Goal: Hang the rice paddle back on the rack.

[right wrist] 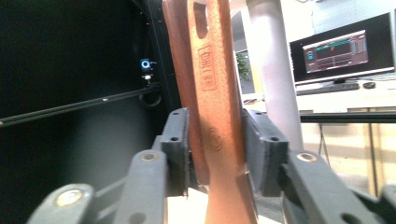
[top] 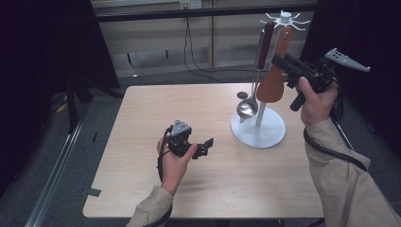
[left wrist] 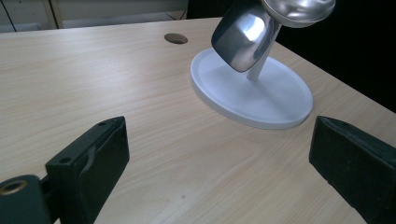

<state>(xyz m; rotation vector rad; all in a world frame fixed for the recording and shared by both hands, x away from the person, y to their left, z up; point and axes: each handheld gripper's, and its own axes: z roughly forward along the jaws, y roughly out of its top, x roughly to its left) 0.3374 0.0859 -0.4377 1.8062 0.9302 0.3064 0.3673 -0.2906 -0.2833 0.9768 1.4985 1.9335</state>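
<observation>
High view: a brown wooden spatula (top: 275, 78) hangs on the white utensil stand (top: 259, 127) beside a steel ladle (top: 248, 108), its hanging apparently done. The right gripper (top: 279, 60) sits at the handle; the left gripper (top: 207, 146) rests mid-table (top: 156, 113), open board around it and the stand near the far right edge.

Left gripper view: jaws spread wide, nothing between, the stand's base (left wrist: 261, 100) ahead.

Right gripper view: pads (right wrist: 180, 140) flank the spatula's handle (right wrist: 212, 102) loosely, slightly parted; backing away appears to remain.
</observation>
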